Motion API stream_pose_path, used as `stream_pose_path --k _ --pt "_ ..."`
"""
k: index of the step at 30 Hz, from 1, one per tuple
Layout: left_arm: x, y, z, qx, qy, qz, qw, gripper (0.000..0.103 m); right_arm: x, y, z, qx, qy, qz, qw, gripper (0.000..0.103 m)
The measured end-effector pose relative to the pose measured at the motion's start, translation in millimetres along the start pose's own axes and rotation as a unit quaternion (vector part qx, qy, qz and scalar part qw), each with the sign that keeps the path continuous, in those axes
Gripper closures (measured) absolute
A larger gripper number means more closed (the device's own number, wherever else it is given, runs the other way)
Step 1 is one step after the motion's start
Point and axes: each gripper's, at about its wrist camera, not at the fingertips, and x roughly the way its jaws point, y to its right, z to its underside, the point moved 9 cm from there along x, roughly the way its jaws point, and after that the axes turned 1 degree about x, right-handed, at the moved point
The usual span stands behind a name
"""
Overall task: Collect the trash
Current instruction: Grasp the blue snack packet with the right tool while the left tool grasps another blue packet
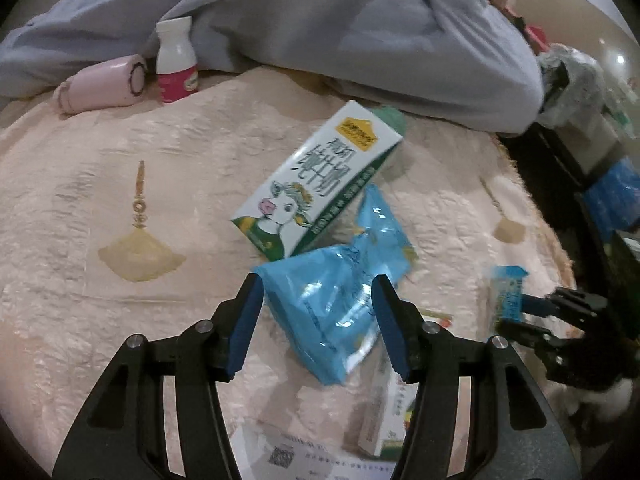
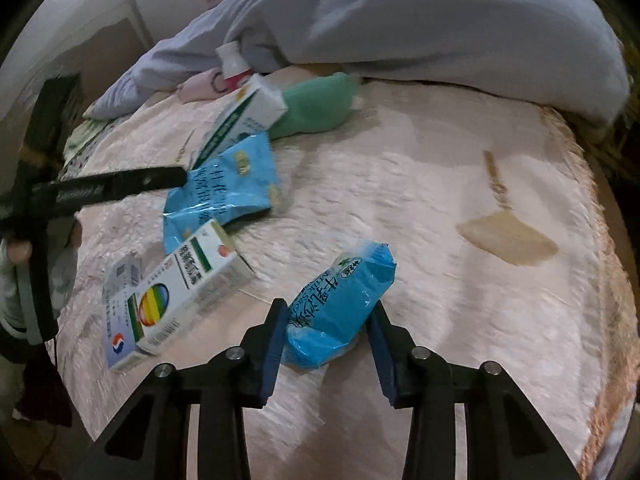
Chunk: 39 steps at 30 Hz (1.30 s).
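On a pink bedspread (image 1: 120, 184) lie a white-green milk carton (image 1: 316, 180), a crumpled blue wrapper (image 1: 336, 300), a small blue packet (image 2: 344, 304) and a white medicine box (image 2: 180, 296). My left gripper (image 1: 316, 320) is open with the blue wrapper between its fingers. My right gripper (image 2: 326, 344) is open around the small blue packet; its fingers stand close on both sides, a small gap showing. In the left wrist view the right gripper (image 1: 520, 312) appears at the right with the packet (image 1: 506, 292). In the right wrist view the left gripper (image 2: 120, 186) reaches over the wrapper (image 2: 224, 188).
A grey-blue quilt (image 1: 320, 20) is bunched at the back. A white-pink bottle (image 1: 174, 60) and a pink cylinder (image 1: 100, 86) stand by it. A green soft item (image 2: 316, 106) lies behind the carton. A printed paper (image 1: 304, 456) lies near. The bed edge and dark clutter (image 1: 580, 152) are at right.
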Motion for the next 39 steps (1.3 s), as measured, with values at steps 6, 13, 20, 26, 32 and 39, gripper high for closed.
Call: stream_pose_path --k 6,13,20,26,32,39 --pt "15 4 -2 0.007 -0.023 -0.009 0.9997 0.047 3 -1 4 0.025 -0.008 -0.021 0.999 0.056" --pt "42 15 9 0.038 -0.056 -0.048 0.9966 0.047 13 -9 2 0.02 -0.006 -0.02 1.0 0.046" --pt "48 25 -9 0.069 -0.046 -0.044 0.9956 0.047 14 -5 -1 0.033 -0.001 -0.028 0.999 0.042" --pt "72 33 -15 0.077 -0.067 -0.029 0.9944 0.046 17 -3 -1 0.035 0.0 -0.031 0.999 0.041" --pt "66 37 -3 0.078 -0.079 -0.016 0.9937 0.053 14 0 4 0.027 0.011 -0.013 0.999 0.055" --pt "30 35 -2 0.086 -0.041 -0.058 0.9938 0.094 -14 -2 18 0.024 0.023 -0.023 0.999 0.06"
